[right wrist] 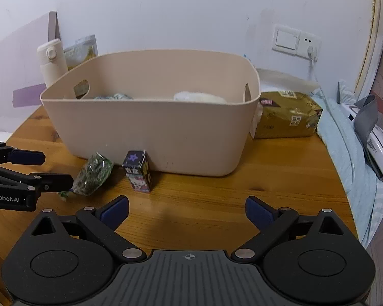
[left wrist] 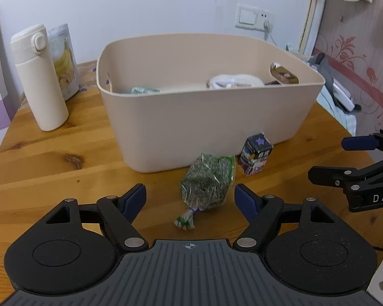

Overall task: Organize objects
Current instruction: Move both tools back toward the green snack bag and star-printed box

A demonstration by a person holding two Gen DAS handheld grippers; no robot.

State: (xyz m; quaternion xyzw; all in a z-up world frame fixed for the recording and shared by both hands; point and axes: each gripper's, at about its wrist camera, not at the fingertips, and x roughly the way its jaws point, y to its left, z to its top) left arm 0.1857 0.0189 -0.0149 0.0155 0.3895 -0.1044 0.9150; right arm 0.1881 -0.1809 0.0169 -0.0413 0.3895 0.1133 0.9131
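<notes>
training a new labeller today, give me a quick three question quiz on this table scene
1. True or false: the left hand-held gripper is shut on the clear bag of green dried herbs.
2. What stands just right of that bag, against the beige bin: A) a small printed carton, B) a mug, C) a spoon?
3. Fill in: the white flask stands ___ the bin.

Key
1. False; it is open, as is the right hand-held gripper.
2. A, the small printed carton.
3. Outside, on the wooden table.
</notes>
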